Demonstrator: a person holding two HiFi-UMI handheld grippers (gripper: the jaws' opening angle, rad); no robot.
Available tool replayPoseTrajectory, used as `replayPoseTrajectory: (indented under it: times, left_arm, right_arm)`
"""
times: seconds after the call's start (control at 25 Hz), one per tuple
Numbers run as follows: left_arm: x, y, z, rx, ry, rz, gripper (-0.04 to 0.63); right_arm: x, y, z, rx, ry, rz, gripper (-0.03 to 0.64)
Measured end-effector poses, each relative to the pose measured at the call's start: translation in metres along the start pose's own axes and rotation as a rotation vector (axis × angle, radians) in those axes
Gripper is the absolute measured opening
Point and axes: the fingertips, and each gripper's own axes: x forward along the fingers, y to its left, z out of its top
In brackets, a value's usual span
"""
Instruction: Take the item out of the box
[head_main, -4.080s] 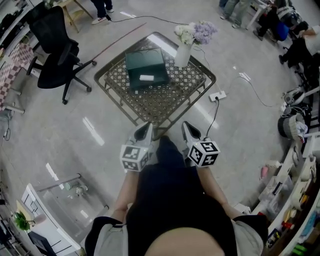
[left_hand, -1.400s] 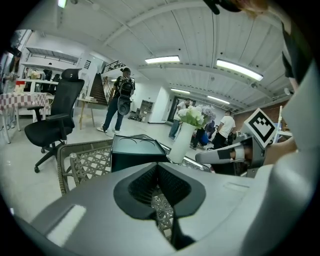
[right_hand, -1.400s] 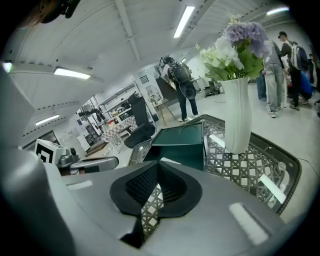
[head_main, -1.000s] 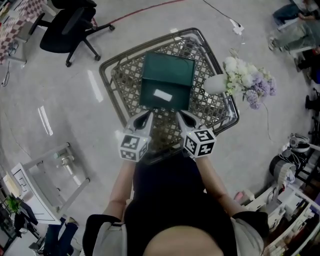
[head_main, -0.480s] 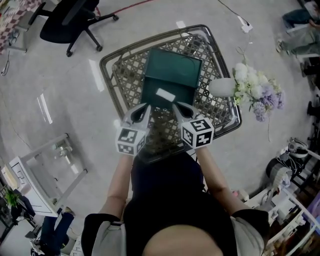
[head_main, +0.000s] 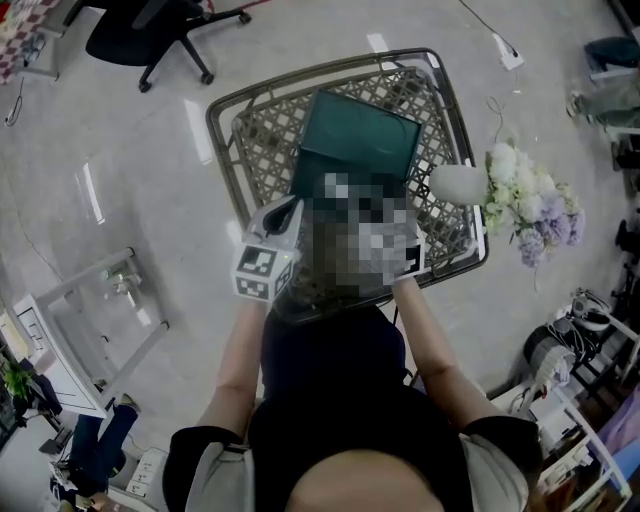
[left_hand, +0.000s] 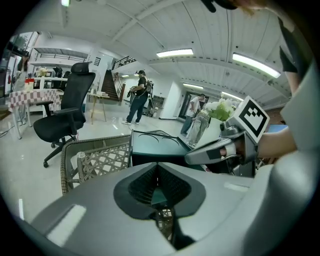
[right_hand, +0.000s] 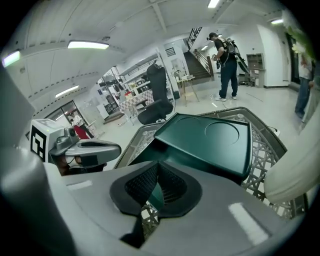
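Woven table (head_main: 258, 150) holds a green box (head_main: 365, 135), apparently lidded, contents hidden.

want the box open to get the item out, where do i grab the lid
Probably take the lid by its near edge, coming from the person's side. That edge seems to overhang the box wall and faces the person, while the vase crowds the right side.

Grey left gripper (head_main: 288, 211), dark top (head_main: 330, 400)
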Motion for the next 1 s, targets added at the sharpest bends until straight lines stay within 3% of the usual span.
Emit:
replayPoseTrajectory:
  times: [0.28, 0.72, 1.0]
  left_arm:
    - [0.003, 0.011, 0.002, -0.020, -0.010, 0.027, 0.009]
    - [0.007, 0.027, -0.004, -0.066, -0.024, 0.065, 0.009]
    - [0.011, 0.033, -0.010, -0.089, -0.017, 0.077, 0.009]
  right_arm:
    - [0.021, -0.001, -0.001, -0.128, 0.083, -0.006, 0.005]
    - [0.056, 0.002, -0.018, -0.264, 0.228, 0.047, 0.160]
    - [0.073, -0.001, -0.032, -0.341, 0.308, 0.049, 0.192]
